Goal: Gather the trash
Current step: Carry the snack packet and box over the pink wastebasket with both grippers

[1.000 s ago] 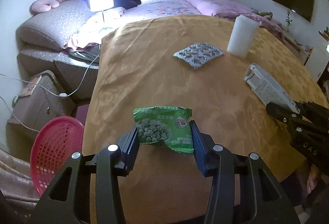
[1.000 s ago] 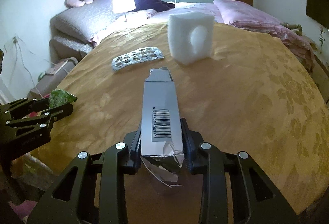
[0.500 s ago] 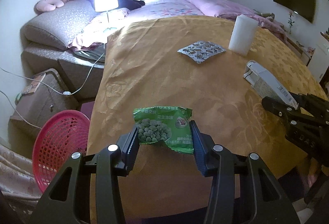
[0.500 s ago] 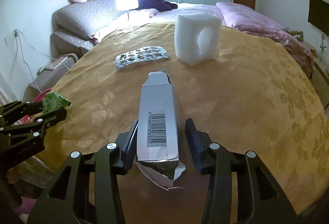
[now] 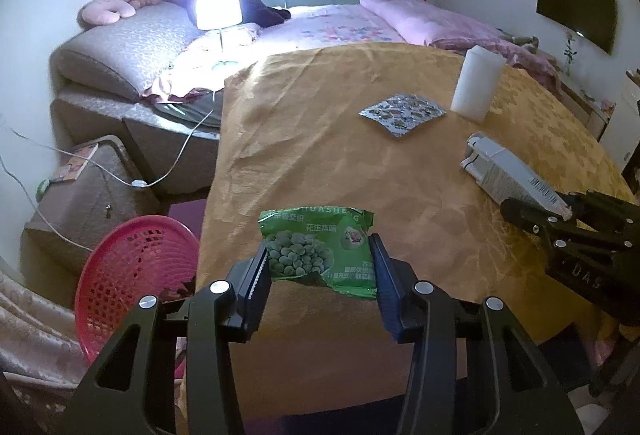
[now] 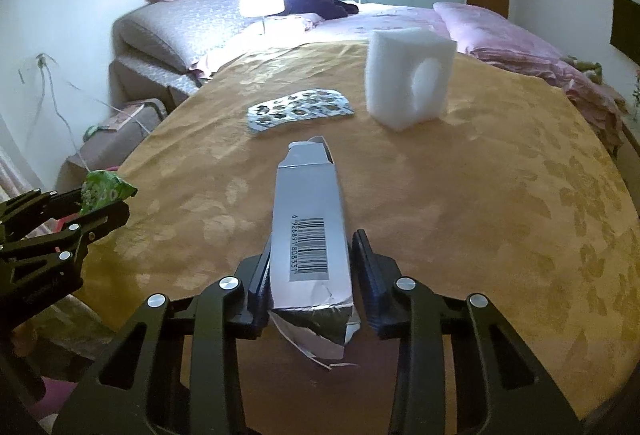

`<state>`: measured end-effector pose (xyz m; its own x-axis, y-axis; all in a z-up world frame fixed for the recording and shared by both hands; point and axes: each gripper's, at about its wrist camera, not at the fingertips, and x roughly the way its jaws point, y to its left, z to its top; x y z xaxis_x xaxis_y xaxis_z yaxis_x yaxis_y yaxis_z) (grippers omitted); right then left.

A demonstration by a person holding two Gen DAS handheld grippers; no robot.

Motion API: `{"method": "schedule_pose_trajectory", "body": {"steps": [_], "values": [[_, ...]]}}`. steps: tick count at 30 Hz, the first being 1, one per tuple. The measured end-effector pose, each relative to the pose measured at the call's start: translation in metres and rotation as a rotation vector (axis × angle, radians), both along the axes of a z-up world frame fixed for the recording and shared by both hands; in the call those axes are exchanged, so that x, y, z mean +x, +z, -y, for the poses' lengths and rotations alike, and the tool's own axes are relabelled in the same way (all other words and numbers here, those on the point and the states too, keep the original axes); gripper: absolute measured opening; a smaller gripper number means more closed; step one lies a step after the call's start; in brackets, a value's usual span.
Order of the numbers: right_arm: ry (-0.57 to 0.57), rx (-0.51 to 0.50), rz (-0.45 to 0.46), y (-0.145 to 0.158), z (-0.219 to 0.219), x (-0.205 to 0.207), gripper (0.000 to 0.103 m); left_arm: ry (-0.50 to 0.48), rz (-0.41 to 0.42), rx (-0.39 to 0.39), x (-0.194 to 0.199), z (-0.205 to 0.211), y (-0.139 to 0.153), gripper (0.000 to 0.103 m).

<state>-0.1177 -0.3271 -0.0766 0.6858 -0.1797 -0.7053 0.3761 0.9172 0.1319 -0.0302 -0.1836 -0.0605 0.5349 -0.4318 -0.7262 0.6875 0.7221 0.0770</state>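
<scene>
**Both grippers on trash at the table edge**

Left gripper point(image 5: 318, 267): jaws partly open, clamped on the green snack packet point(image 5: 318, 249). Both pads press the packet's sides; it sits over the near edge of the table point(image 5: 320, 139), which has a gold cloth. Same packet visible in the right view point(image 6: 105, 191), sticking out of the left gripper point(image 6: 110, 205).

Right gripper point(image 6: 312, 263): jaws closing, grey carton point(image 6: 310, 219) with barcode between them. Left pad is against the carton side; right pad shows a thin gap, so not a full clamp. Torn rear end of the carton hangs between the fingers; front end points toward the table centre. In the left view the carton point(image 5: 504, 175) lies at the right, its near end in the right gripper point(image 5: 536, 211).

On the table, farther back: foil blister sheet point(image 6: 300, 109), lying flat, and a white foam block point(image 6: 410, 75), upright, just to its right.

Red mesh basket point(image 5: 132, 275) sits on the floor, left of the table, below the left gripper.
</scene>
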Motion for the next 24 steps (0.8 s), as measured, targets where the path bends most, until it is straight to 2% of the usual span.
{"method": "schedule_pose_trajectory", "body": {"steps": [14,24], "values": [[0.1,0.011,0.002,0.009,-0.026,0.031,0.034,0.089,0.006,-0.028,0.021,-0.041,0.017,0.044],[0.151,0.015,-0.025,0.005,-0.042,0.049,0.031,0.147,-0.024,-0.059,0.041,-0.067,0.019,0.044]]}}
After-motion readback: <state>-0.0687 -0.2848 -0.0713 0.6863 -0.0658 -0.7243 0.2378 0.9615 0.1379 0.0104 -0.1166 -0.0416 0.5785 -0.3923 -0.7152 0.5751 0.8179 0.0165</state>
